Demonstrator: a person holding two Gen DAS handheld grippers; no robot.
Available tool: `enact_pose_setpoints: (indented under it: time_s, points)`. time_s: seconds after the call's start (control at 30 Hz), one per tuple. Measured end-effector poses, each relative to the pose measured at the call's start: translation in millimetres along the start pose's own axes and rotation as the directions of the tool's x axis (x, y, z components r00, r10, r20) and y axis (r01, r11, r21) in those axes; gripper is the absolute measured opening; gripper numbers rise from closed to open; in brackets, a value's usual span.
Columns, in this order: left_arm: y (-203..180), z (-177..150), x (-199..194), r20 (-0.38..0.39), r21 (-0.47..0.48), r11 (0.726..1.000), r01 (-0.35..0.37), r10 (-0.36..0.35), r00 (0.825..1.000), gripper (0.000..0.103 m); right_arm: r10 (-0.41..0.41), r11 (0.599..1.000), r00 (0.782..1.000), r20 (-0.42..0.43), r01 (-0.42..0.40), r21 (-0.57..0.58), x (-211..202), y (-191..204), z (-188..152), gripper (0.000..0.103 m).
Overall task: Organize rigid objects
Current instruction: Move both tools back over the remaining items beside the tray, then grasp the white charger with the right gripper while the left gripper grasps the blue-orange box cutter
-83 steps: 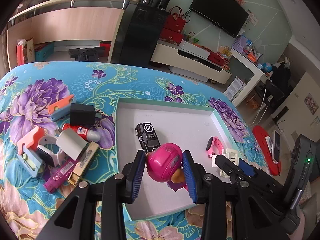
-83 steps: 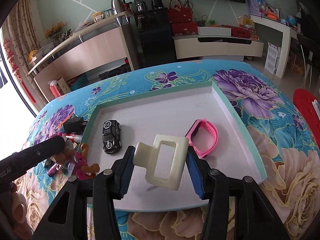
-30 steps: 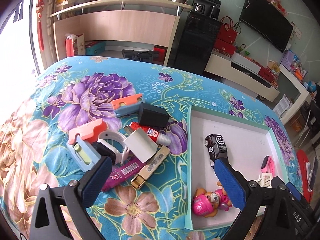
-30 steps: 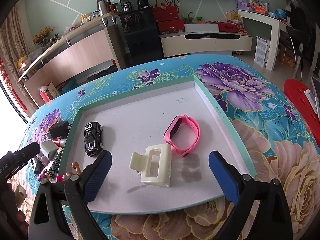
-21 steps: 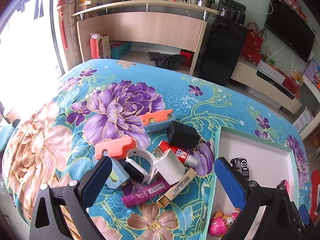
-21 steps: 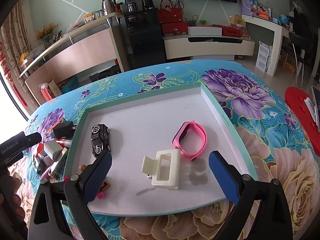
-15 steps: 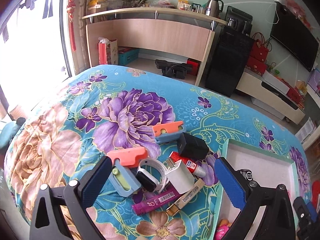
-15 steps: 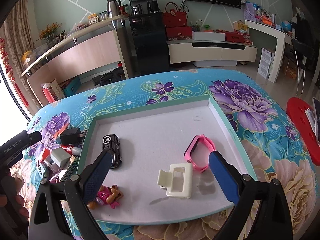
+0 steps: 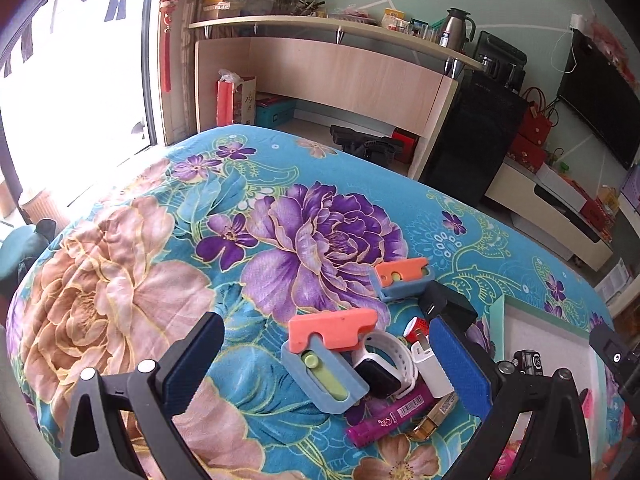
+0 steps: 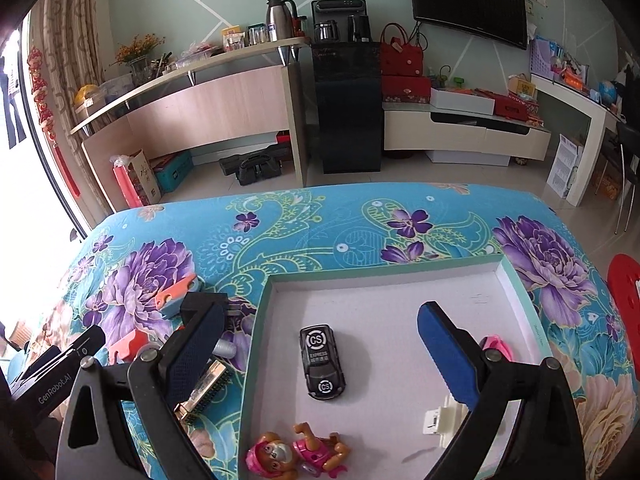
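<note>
A: We read "CS" and "EXPRESS" on the car (image 10: 322,363), in the tray (image 10: 520,292) between the right gripper (image 10: 320,344) fingers, spread, empty.

B: Left gripper (image 9: 332,364), also spread, frames the cutter (image 9: 326,354) and watch (image 9: 384,364) on the floral cloth (image 9: 120,280); shelf (image 9: 320,24) beyond.

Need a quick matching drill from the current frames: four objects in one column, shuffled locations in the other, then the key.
Things:
1. toy car
2. pup figure
3. white charger
4. purple tube

Places:
A. on the cloth, by the left gripper's right finger
B. tray floor, middle, between the right gripper's fingers in its view
C. on the cloth, nearest edge of the pile
D. tray floor, near corner on the pile side

Pairs: 1-B, 2-D, 3-A, 4-C
</note>
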State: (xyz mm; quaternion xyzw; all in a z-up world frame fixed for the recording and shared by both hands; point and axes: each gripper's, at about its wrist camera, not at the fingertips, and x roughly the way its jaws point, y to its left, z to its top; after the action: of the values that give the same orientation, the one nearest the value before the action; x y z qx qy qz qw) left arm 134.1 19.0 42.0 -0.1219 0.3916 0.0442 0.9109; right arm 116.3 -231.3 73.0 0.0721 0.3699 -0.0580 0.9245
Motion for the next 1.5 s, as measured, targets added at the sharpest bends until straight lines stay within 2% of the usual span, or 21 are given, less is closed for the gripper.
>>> enact_pose_setpoints:
  time_s: [0.13, 0.27, 0.53, 0.63, 0.8, 0.93, 0.97, 1.07, 1.23, 1.37, 1.5]
  points:
    - [22.4, 1.1, 5.9, -0.014, -0.073, 0.997, 0.014, -0.016, 1.000, 0.103, 0.048, 0.999, 0.999, -0.024, -0.049, -0.022, 13.1, 22.3, -7.1, 0.098]
    - [40.2, -0.4, 13.0, -0.036, -0.142, 0.990, 0.003, -0.009, 0.999, 0.103, 0.069, 0.991, 0.996, -0.056, -0.075, -0.109, 22.1, 45.3, -20.5, 0.098]
    - [47.3, 0.5, 12.9, -0.008, -0.155, 0.987, 0.040, -0.042, 0.999, 0.103, 0.144, 0.961, 0.983, -0.113, -0.166, -0.223, 29.2, 71.5, -39.3, 0.098]
    - [45.5, -1.1, 19.5, -0.041, -0.144, 0.989, 0.038, -0.045, 0.998, 0.103, 0.160, 0.954, 0.979, -0.126, -0.187, -0.235, 33.2, 76.3, -43.1, 0.098]
    - [40.3, -8.4, 36.6, -0.138, -0.094, 0.995, 0.013, -0.026, 0.990, 0.103, 0.199, 0.938, 0.973, -0.121, -0.225, -0.264, 42.6, 87.9, -46.6, 0.097]
    - [44.6, -12.1, 44.2, -0.180, -0.102, 0.995, -0.001, -0.018, 0.983, 0.103, 0.199, 0.928, 0.969, -0.149, -0.236, -0.290, 56.0, 99.2, -52.6, 0.097]
    - [45.2, -13.1, 46.5, -0.193, -0.101, 0.995, -0.008, -0.012, 0.981, 0.103, 0.194, 0.923, 0.969, -0.153, -0.233, -0.305, 58.8, 102.6, -54.6, 0.095]
    - [45.2, -16.5, 52.4, -0.225, -0.095, 0.995, -0.019, -0.003, 0.974, 0.103, 0.188, 0.914, 0.966, -0.176, -0.238, -0.330, 68.3, 110.2, -60.1, 0.079]
    - [36.6, -20.0, 59.8, -0.260, -0.072, 0.997, 0.004, -0.022, 0.965, 0.103, 0.211, 0.911, 0.964, -0.163, -0.254, -0.324, 70.1, 111.4, -59.8, 0.075]
    - [32.3, -22.0, 63.3, -0.267, -0.068, 0.997, 0.020, -0.038, 0.963, 0.103, 0.235, 0.904, 0.957, -0.169, -0.279, -0.324, 69.9, 112.0, -59.4, 0.065]
    - [32.8, -22.9, 67.0, -0.274, -0.064, 0.998, 0.002, -0.019, 0.962, 0.103, 0.240, 0.896, 0.956, -0.170, -0.285, -0.339, 67.7, 113.5, -60.2, 0.054]
